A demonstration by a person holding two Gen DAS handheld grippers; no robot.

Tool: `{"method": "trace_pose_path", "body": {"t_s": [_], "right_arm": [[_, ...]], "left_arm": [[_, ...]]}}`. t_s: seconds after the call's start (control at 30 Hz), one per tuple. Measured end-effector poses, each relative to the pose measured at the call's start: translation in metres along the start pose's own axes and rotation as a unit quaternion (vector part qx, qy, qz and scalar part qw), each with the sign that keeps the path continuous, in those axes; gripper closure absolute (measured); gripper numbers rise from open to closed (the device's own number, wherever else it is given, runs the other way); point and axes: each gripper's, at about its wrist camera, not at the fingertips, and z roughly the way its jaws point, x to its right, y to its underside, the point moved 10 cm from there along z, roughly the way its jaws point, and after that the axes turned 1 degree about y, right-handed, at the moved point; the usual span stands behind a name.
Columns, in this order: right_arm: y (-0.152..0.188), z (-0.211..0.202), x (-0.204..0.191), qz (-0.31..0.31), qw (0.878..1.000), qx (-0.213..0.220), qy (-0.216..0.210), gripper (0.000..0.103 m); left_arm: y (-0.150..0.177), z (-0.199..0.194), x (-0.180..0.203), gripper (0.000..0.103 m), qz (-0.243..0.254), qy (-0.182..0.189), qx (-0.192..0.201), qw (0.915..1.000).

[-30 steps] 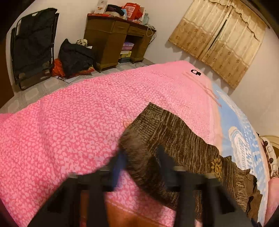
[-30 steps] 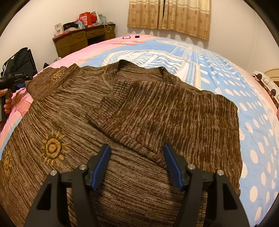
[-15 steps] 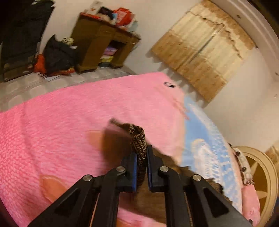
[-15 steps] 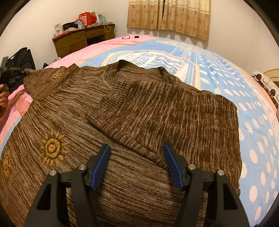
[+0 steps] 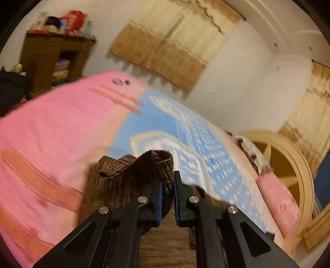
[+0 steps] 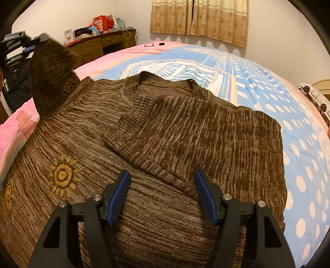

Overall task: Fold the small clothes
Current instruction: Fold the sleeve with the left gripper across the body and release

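A brown knitted sweater (image 6: 144, 144) with orange sun motifs lies on the bed, its right sleeve (image 6: 196, 140) folded across the chest. My left gripper (image 5: 167, 183) is shut on the cuff of the left sleeve (image 5: 152, 165) and holds it raised above the bed; in the right wrist view the raised sleeve (image 6: 51, 76) and that gripper (image 6: 31, 44) show at the upper left. My right gripper (image 6: 162, 183) is open and empty, hovering just above the sweater's lower body.
The bed (image 6: 268, 86) has a pink and blue dotted cover. A wooden desk (image 6: 99, 45) with clutter stands by the far wall, curtains (image 6: 198, 18) behind. Small dark items (image 6: 154, 44) lie at the bed's far edge. A round headboard (image 5: 288, 165) is at right.
My left gripper closed on the left sleeve cuff and lifted it off the bed, swinging toward the sweater's body. My right gripper stayed still and open.
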Motion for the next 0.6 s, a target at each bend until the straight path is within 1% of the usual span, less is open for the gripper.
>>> {"method": "trace_pose_path", "body": {"t_s": [0.03,0.13,0.23,0.3,0.37,0.4,0.47,0.53,0.6], "right_arm": [[0.000,0.000,0.000,0.000,1.000,0.000,0.000,0.035],[0.000,0.000,0.000,0.001,1.000,0.000,-0.001,0.035],[0.000,0.000,0.000,0.001,1.000,0.000,-0.002,0.034],[0.000,-0.001,0.000,0.002,1.000,0.001,-0.002,0.034],[0.000,-0.001,0.000,0.004,1.000,0.001,-0.004,0.034],[0.000,-0.001,0.000,0.006,1.000,0.001,-0.006,0.032],[0.000,-0.001,-0.001,0.009,1.000,0.001,-0.015,0.028],[0.000,-0.001,-0.002,0.011,1.000,0.002,-0.021,0.026],[0.000,-0.001,-0.002,0.014,1.000,0.003,-0.024,0.026]], "left_arm": [[0.016,0.014,0.009,0.094,0.008,0.004,-0.021,0.9997],[0.047,0.039,0.027,0.094,0.035,-0.001,-0.049,0.9982],[0.080,0.067,0.041,0.094,0.069,-0.008,-0.080,0.9944],[0.097,0.080,0.049,0.094,0.099,-0.020,-0.103,0.9895],[0.120,0.086,0.055,0.094,0.143,-0.043,-0.137,0.9793],[0.125,0.084,0.058,0.094,0.165,-0.047,-0.141,0.9750],[0.127,0.073,0.065,0.093,0.195,-0.045,-0.131,0.9710],[0.124,0.061,0.065,0.093,0.216,-0.041,-0.121,0.9681],[0.116,0.046,0.058,0.092,0.227,-0.046,-0.106,0.9670]]}}
